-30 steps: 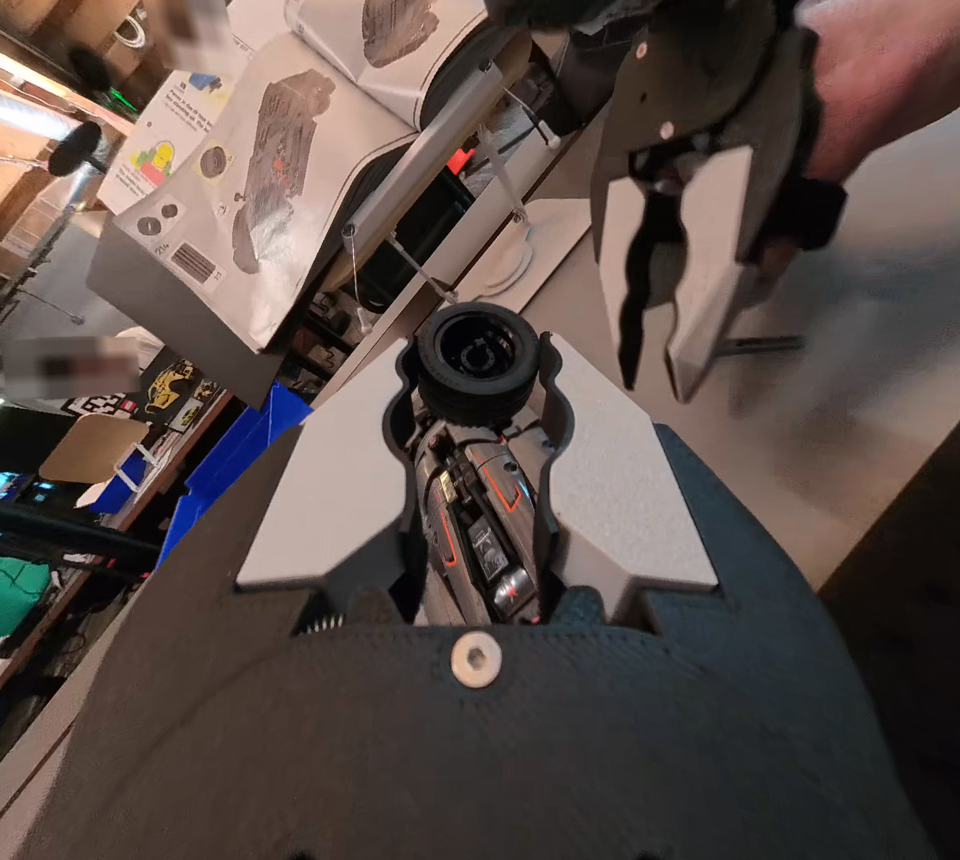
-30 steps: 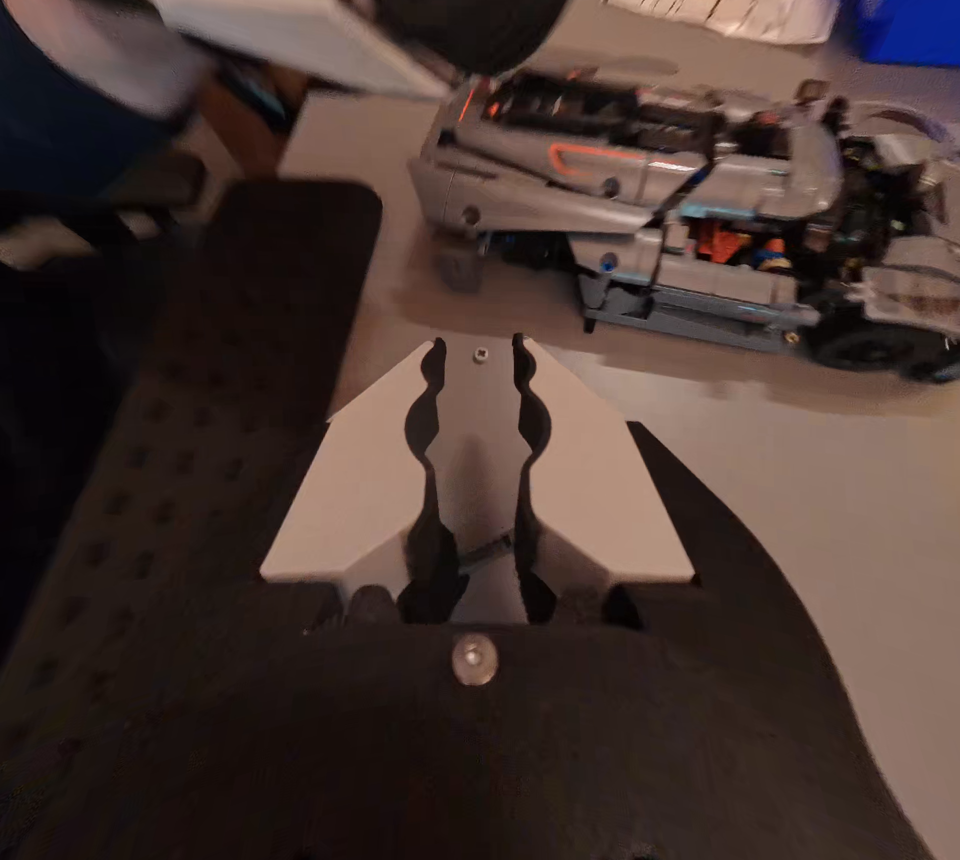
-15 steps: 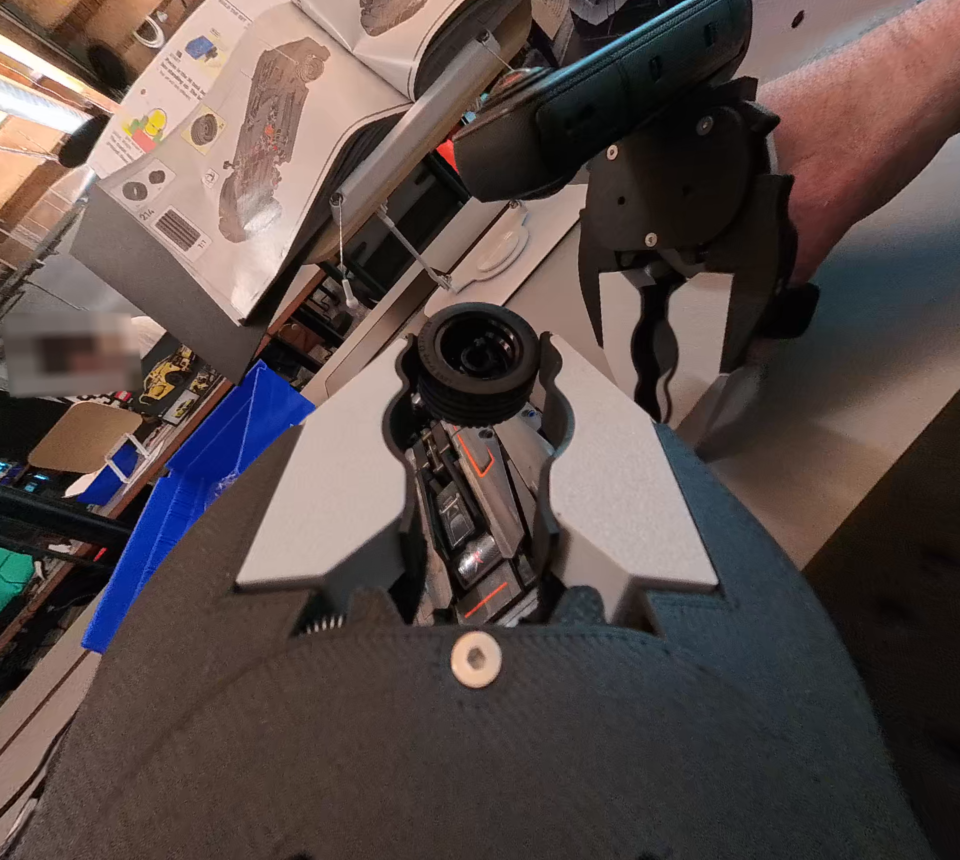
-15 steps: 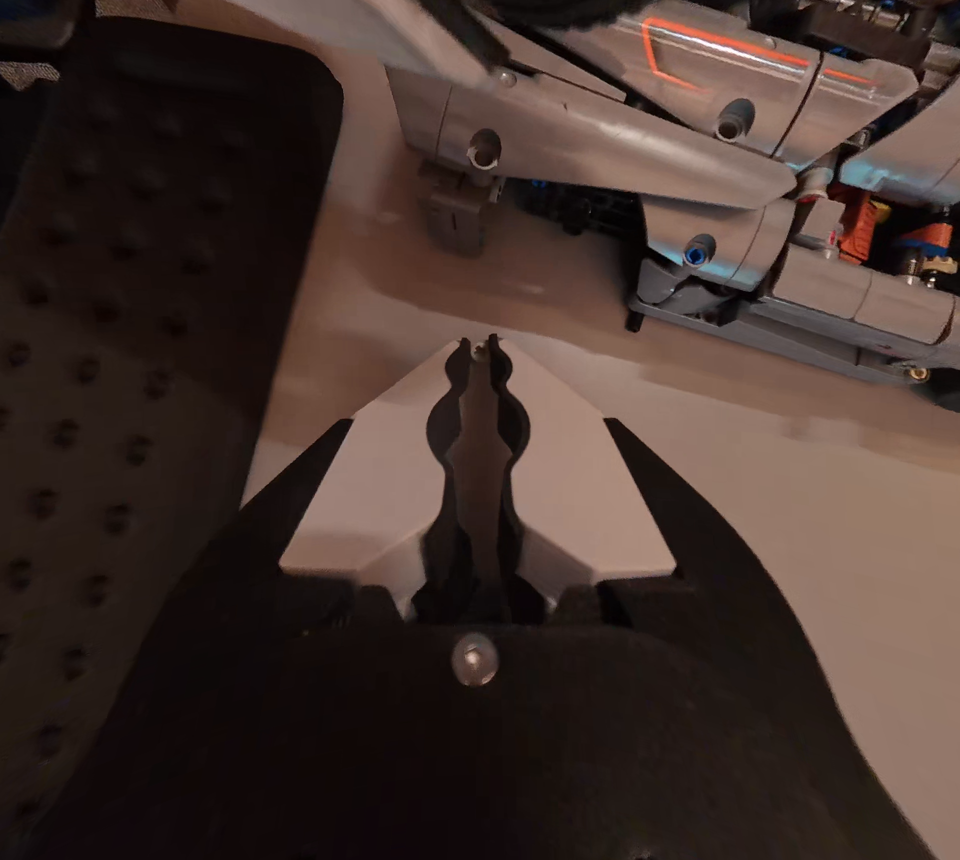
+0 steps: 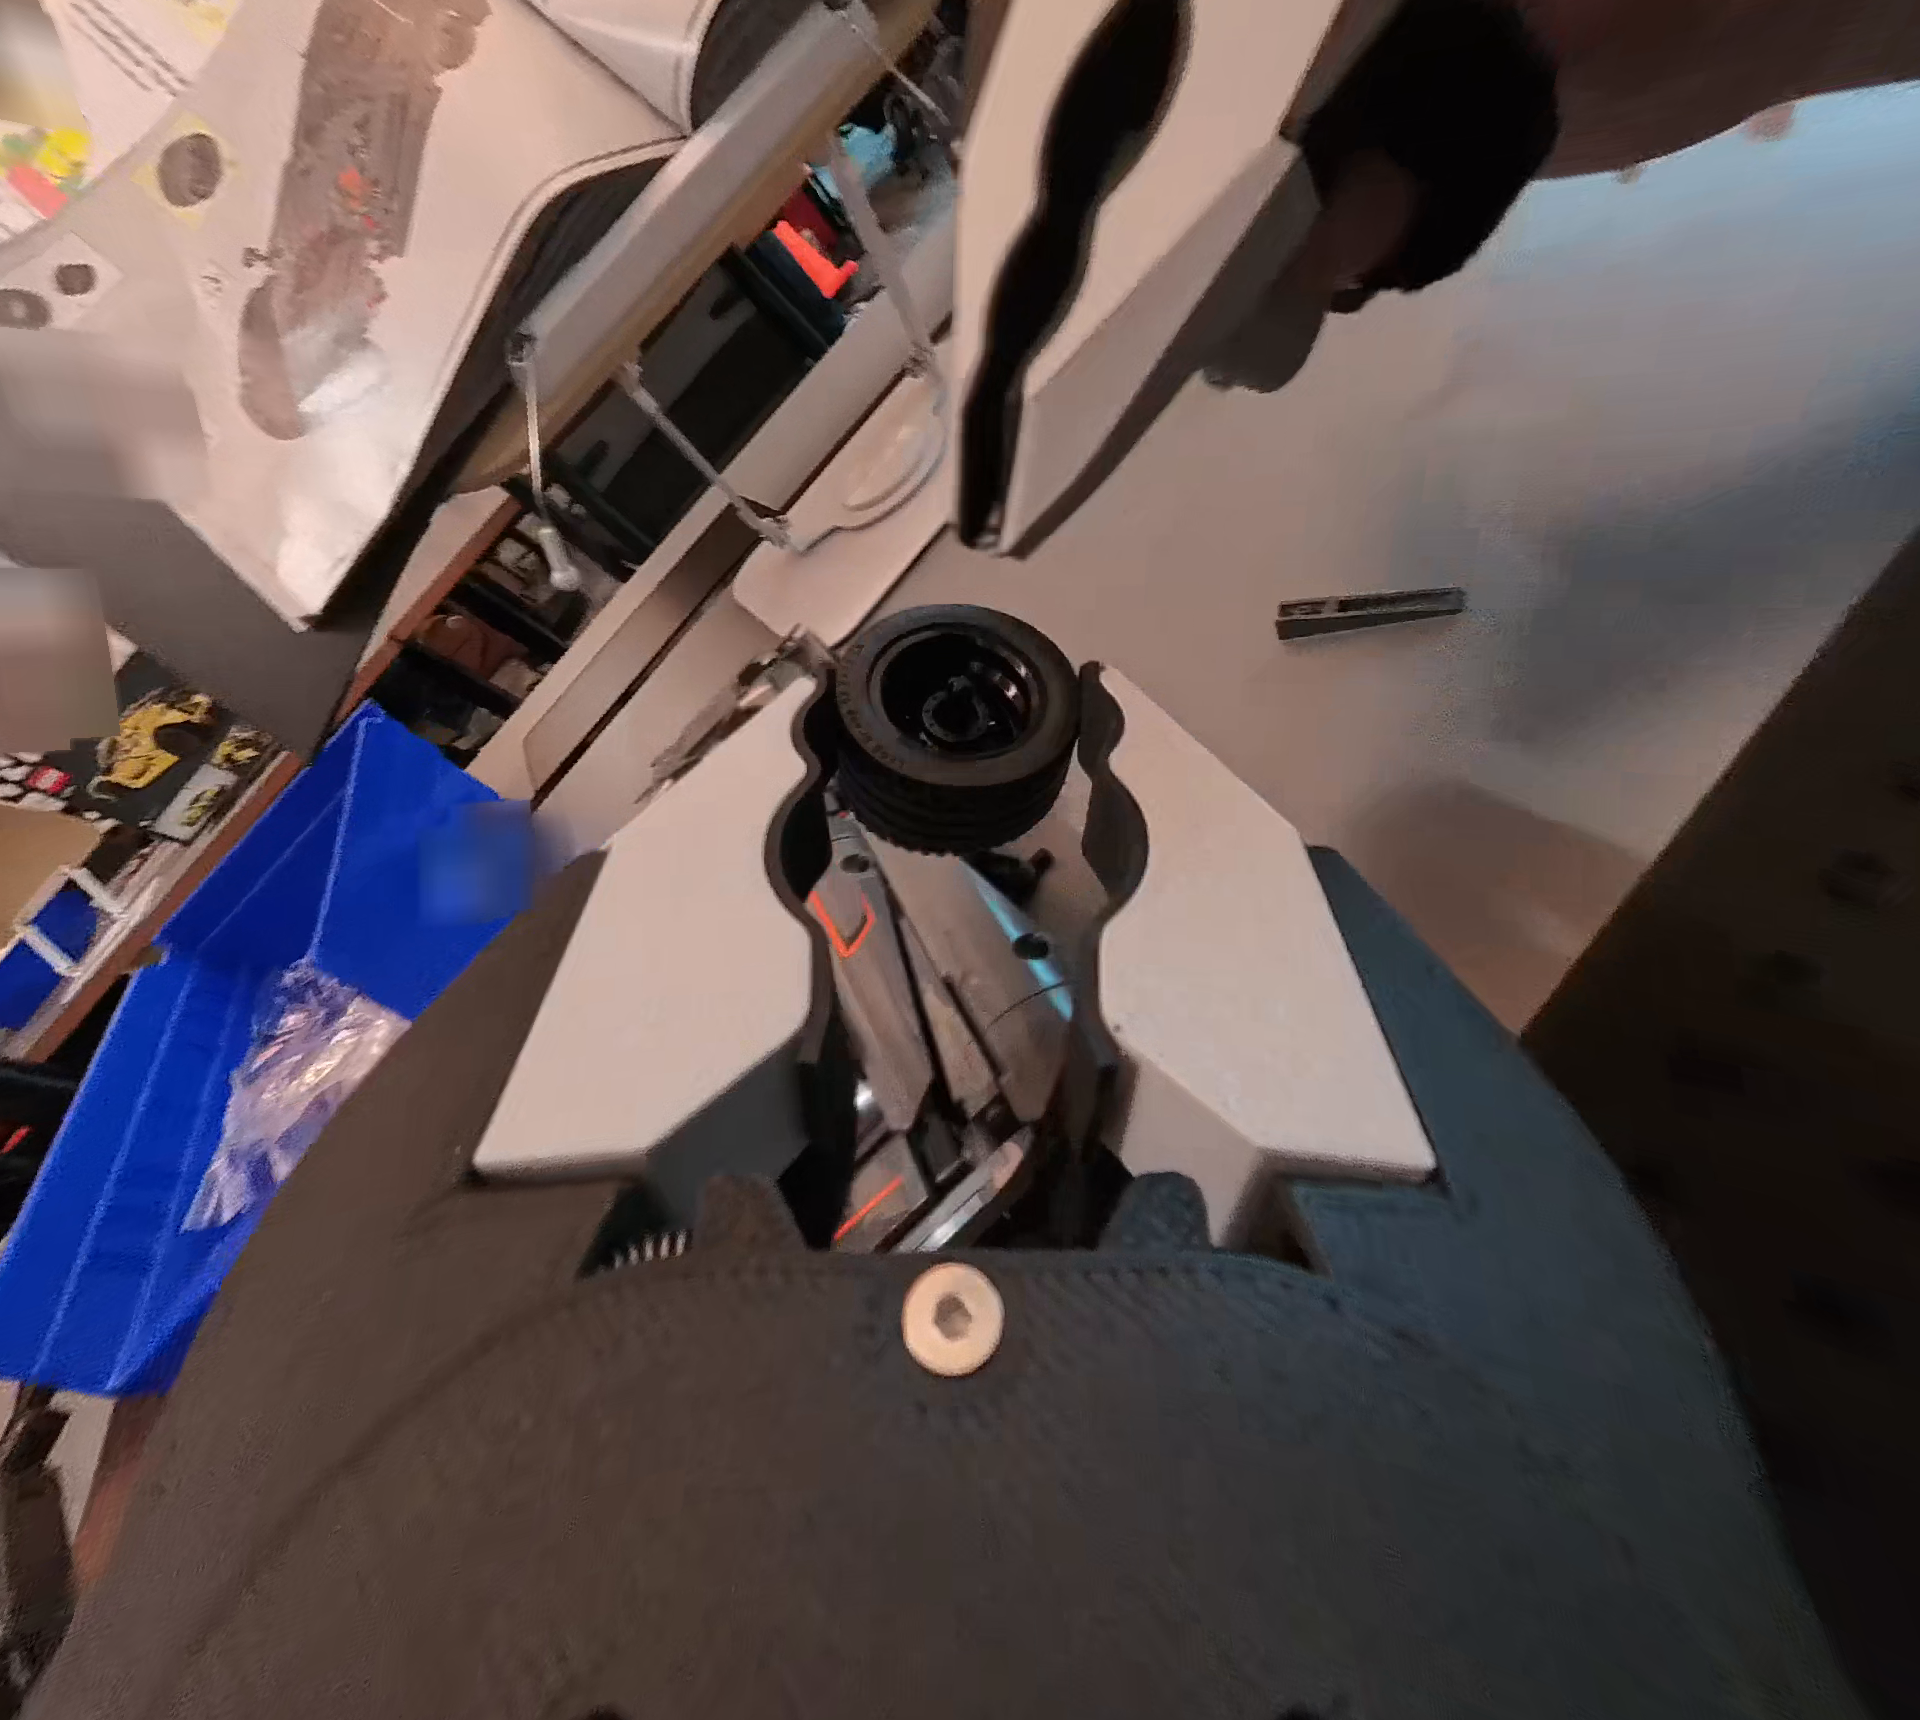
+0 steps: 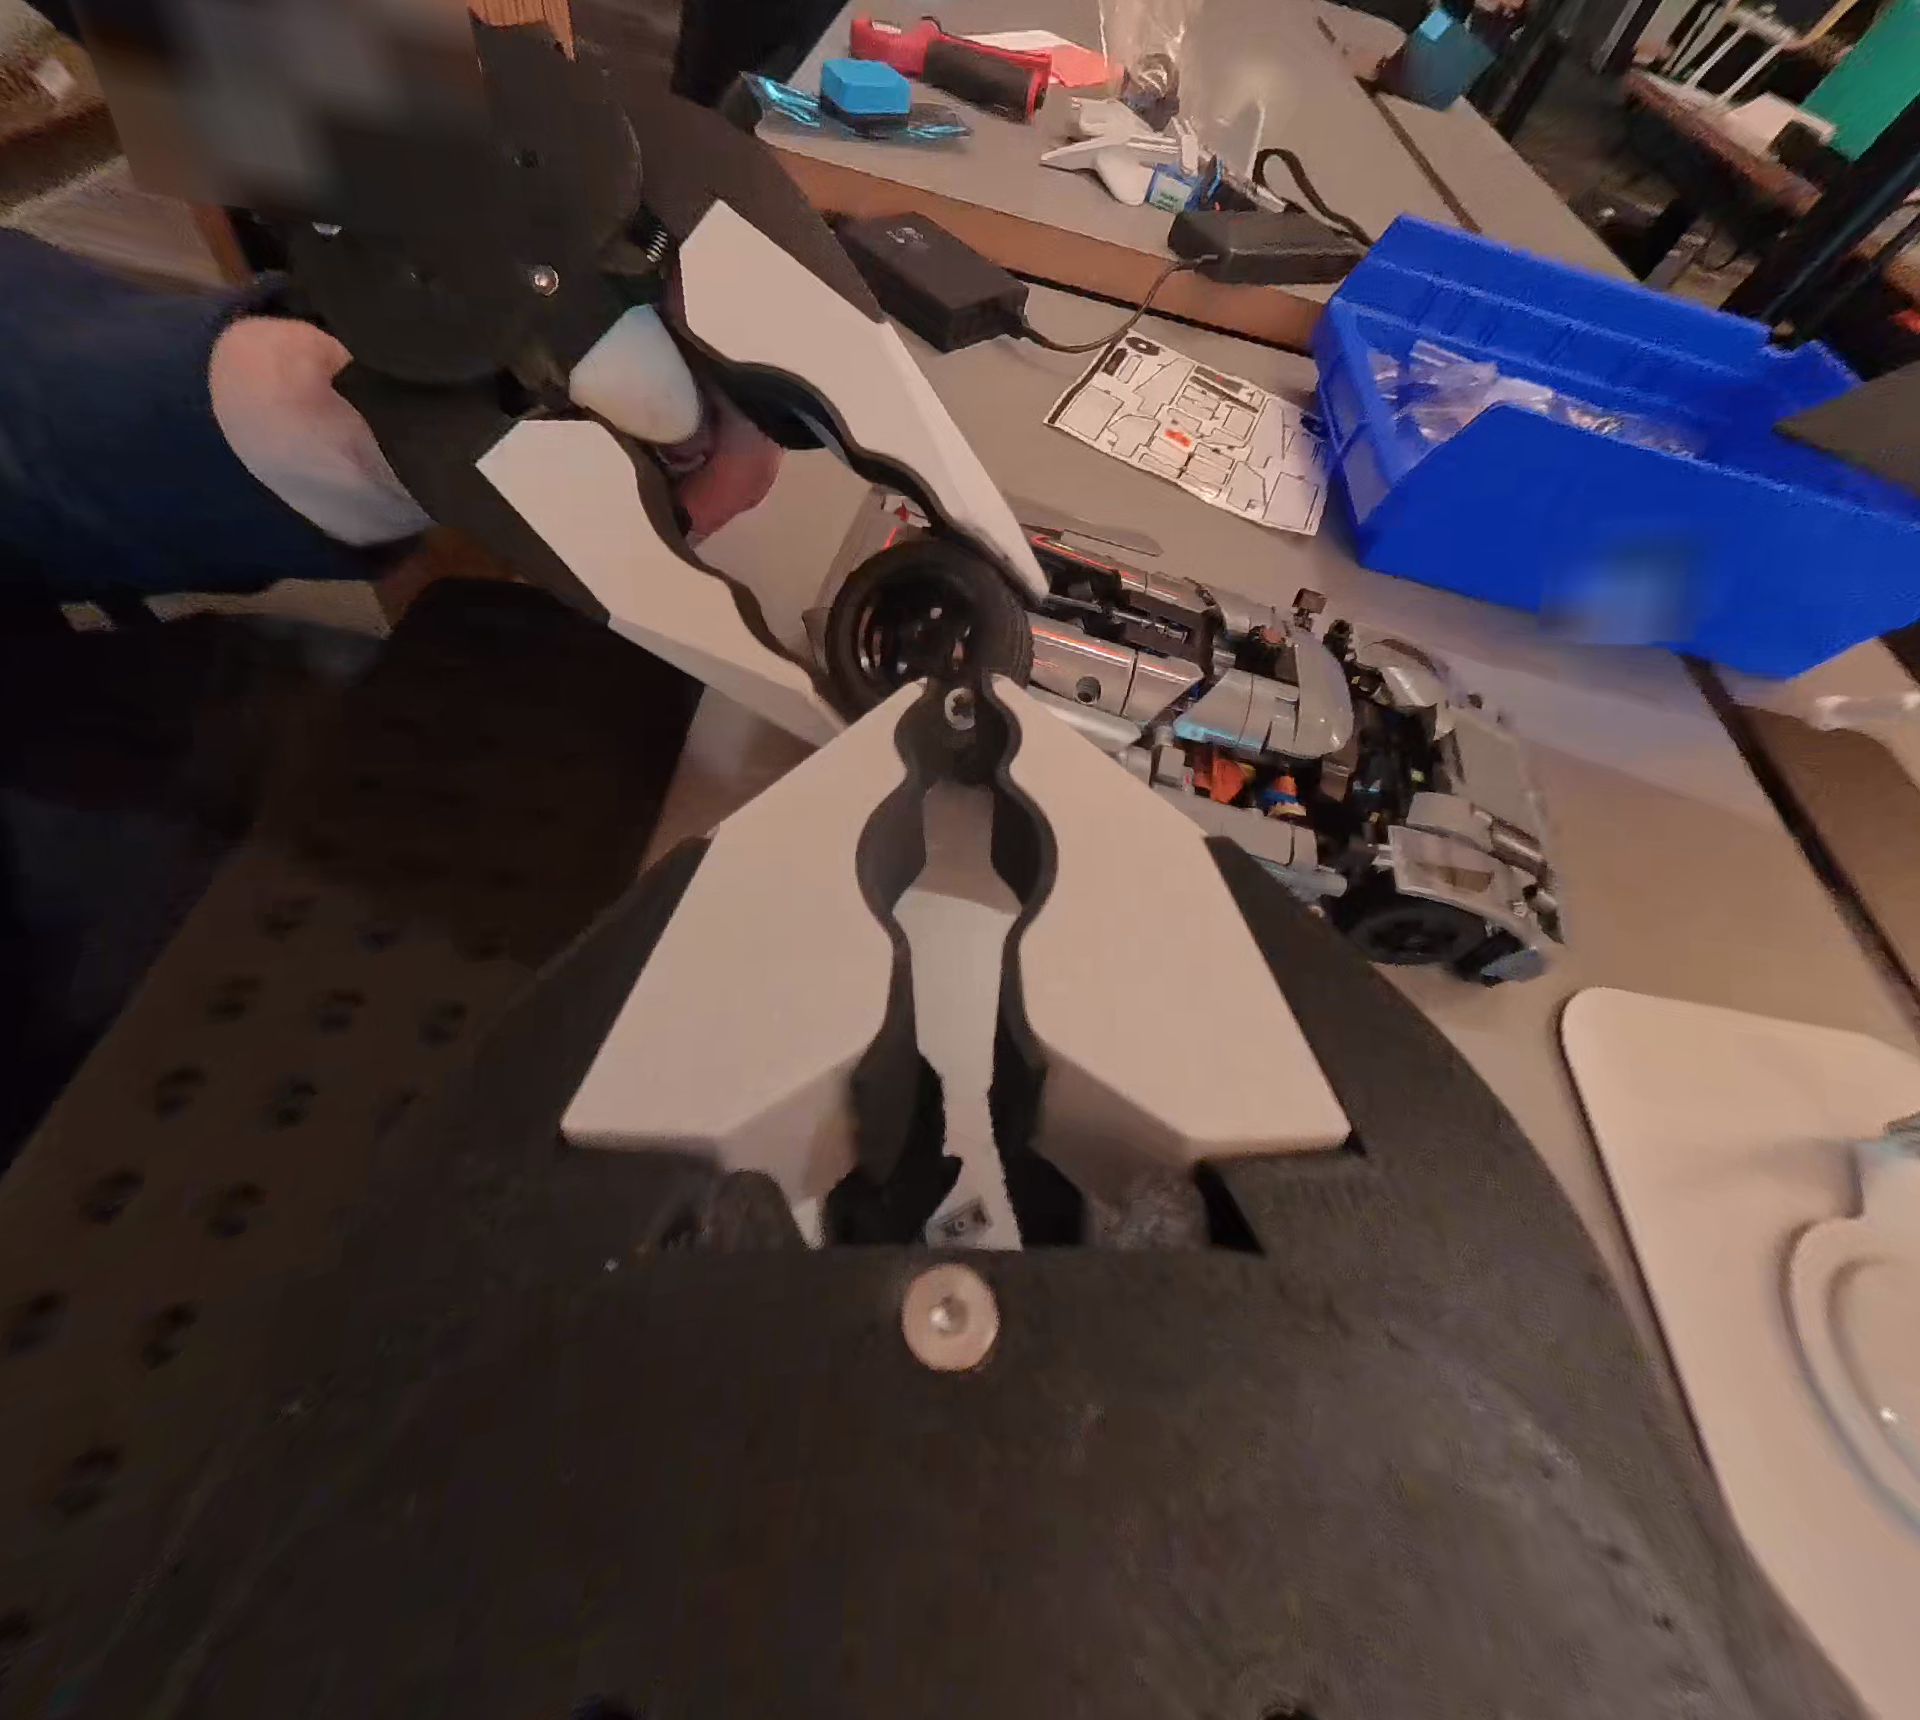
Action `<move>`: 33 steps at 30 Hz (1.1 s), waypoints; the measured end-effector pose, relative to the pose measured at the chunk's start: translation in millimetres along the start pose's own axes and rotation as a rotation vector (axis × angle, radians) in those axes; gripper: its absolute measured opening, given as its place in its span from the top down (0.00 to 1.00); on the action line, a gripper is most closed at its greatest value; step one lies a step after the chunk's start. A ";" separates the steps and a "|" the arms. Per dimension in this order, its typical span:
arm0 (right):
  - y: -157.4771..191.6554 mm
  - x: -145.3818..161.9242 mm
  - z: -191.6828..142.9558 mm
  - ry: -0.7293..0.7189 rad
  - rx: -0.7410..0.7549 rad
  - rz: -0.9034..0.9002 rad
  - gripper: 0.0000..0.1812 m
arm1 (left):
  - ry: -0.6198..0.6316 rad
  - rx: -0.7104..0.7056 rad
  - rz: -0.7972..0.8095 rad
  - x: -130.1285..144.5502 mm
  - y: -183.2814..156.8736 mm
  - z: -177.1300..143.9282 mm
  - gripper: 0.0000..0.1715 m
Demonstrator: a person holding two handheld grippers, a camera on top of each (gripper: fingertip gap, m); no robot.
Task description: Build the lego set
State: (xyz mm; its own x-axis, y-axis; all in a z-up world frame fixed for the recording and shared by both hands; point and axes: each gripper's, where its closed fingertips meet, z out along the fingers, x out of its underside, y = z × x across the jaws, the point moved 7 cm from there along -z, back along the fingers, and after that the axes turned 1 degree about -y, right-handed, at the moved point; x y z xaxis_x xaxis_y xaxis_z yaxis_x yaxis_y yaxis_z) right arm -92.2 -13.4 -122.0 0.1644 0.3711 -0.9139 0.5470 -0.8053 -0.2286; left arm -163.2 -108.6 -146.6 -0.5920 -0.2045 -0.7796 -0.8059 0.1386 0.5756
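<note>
At left gripper tips: black wheel (image 5: 956, 730), tread pinched between both fingers, hub facing the camera.
Left gripper (image 5: 956, 694): clenched on the wheel, angled down over the car.
Lego car (image 6: 1299, 735): grey with orange accents, on the counter (image 6: 1714, 849); runs from the wheel out toward 4 o'clock in the right wrist view. One black wheel is fitted at its far end.
Wheel vs car: wheel sits right at the near end of the car; can't tell if it's on an axle.
Right gripper (image 6: 958, 704): fingers drawn close with a narrow gap at the tips. Something small and grey shows in that gap; can't tell if it's pinched or just behind. Tips point at the wheel, which is dead ahead at 12 o'clock.
Blue bin (image 6: 1558, 465): 2 o'clock in the right wrist view, clear bags inside.
Sticker sheet (image 6: 1195, 434): flat on the counter at 1 o'clock, just left of the bin.
Instruction book (image 5: 364, 164): open on a stand, 10 o'clock in the left wrist view.
Dark flat bar (image 5: 1371, 610): loose on the counter, 2 o'clock of the wheel in the left wrist view.
</note>
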 end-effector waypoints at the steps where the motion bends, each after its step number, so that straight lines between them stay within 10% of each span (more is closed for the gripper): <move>1: 2.7 0.3 1.9 0.017 0.005 -0.034 0.98 | 0.001 0.014 0.003 -1.4 -2.2 1.3 0.74; 18: -6.2 8.9 -12.8 0.083 0.039 -0.023 1.00 | 0.027 0.039 -0.035 -4.3 -9.9 12.7 0.74; 29: -39.9 -13.3 -110.4 -0.185 0.305 0.309 1.00 | -0.075 0.064 -0.066 -29.1 -29.1 26.2 0.74; 33: -18.9 -30.2 -163.9 -0.018 0.441 0.346 0.98 | -0.118 0.151 -0.066 -50.0 -49.4 34.2 0.74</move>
State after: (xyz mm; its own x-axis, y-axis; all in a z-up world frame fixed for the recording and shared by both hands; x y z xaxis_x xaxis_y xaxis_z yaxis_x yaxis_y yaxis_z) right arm 27.1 66.4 -35.0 0.2574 0.0465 -0.9652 0.0675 -0.9973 -0.0300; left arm -94.2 -72.1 -144.5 -0.5275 -0.1037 -0.8432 -0.8302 0.2738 0.4856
